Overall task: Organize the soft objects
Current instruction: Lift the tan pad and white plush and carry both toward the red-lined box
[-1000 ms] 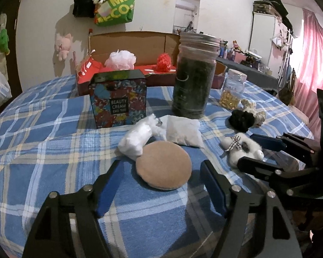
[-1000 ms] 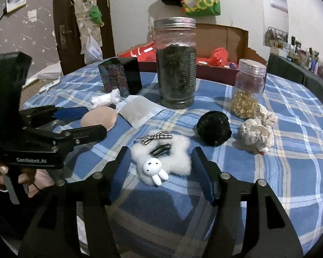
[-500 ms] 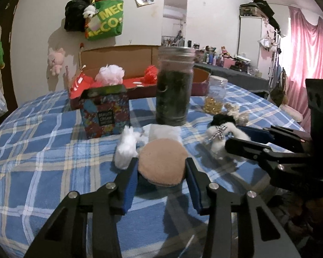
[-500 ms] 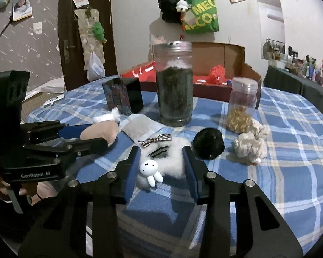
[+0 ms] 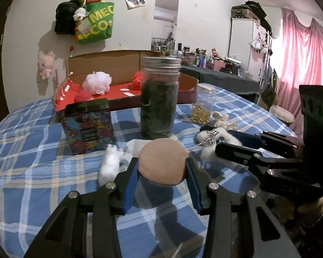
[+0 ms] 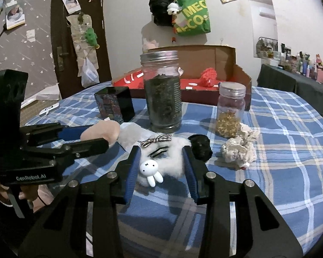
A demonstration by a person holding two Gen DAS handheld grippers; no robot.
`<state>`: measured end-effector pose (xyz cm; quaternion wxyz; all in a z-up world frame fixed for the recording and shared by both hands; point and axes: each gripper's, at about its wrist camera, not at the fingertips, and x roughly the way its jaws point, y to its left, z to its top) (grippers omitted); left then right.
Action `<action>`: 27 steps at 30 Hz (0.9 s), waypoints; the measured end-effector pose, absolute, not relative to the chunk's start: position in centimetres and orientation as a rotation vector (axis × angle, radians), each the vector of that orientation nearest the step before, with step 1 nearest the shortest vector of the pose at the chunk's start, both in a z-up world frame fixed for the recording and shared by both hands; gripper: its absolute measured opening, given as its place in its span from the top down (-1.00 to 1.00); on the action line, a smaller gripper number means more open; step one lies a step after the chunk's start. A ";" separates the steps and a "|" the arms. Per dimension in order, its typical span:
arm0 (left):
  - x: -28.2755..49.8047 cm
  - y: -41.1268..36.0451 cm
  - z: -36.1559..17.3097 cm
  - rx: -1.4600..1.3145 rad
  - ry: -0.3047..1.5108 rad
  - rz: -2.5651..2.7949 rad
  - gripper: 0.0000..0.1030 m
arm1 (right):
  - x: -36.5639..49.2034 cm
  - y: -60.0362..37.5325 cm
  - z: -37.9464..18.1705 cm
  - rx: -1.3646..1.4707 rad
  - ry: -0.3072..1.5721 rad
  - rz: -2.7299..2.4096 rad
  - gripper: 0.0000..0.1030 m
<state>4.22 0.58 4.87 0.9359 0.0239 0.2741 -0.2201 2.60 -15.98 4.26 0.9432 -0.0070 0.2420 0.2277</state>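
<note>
Left gripper point(image 5: 162, 167) fingers clamp the tan sponge point(image 5: 163, 161) before the tall jar point(image 5: 159, 94) — only the right view shows the right gripper point(image 6: 161, 165) squeezing the white plush point(image 6: 161, 161).

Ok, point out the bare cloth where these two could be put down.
Free: the tablecloth right of the cream scrunchie and small jar, and left of the patterned box. Crowded: the middle, around the tall jar, white pouch and black pom-pom.

two jars point(image 6: 163, 90) point(image 6: 231, 109), one printed box point(image 6: 114, 104), two claws point(image 5: 162, 169) point(image 6: 160, 165), one cardboard tray point(image 5: 122, 66).
</note>
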 end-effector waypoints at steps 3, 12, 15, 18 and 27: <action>4.6 0.1 4.7 0.049 0.572 -0.456 0.13 | 2.7 -16.2 4.4 -0.014 0.494 0.453 0.27; 5.1 -1.0 4.4 0.060 0.588 -0.470 0.13 | 3.4 -17.1 4.2 0.001 0.505 0.437 0.27; 5.1 -1.0 4.4 0.060 0.588 -0.469 0.13 | 3.4 -17.2 4.2 0.003 0.506 0.436 0.27; 5.3 -0.7 4.5 0.051 0.592 -0.462 0.13 | 3.4 -17.3 4.2 0.003 0.504 0.435 0.27; 5.5 2.3 5.7 0.012 0.610 -0.424 0.13 | 3.5 -18.6 4.8 0.021 0.506 0.418 0.27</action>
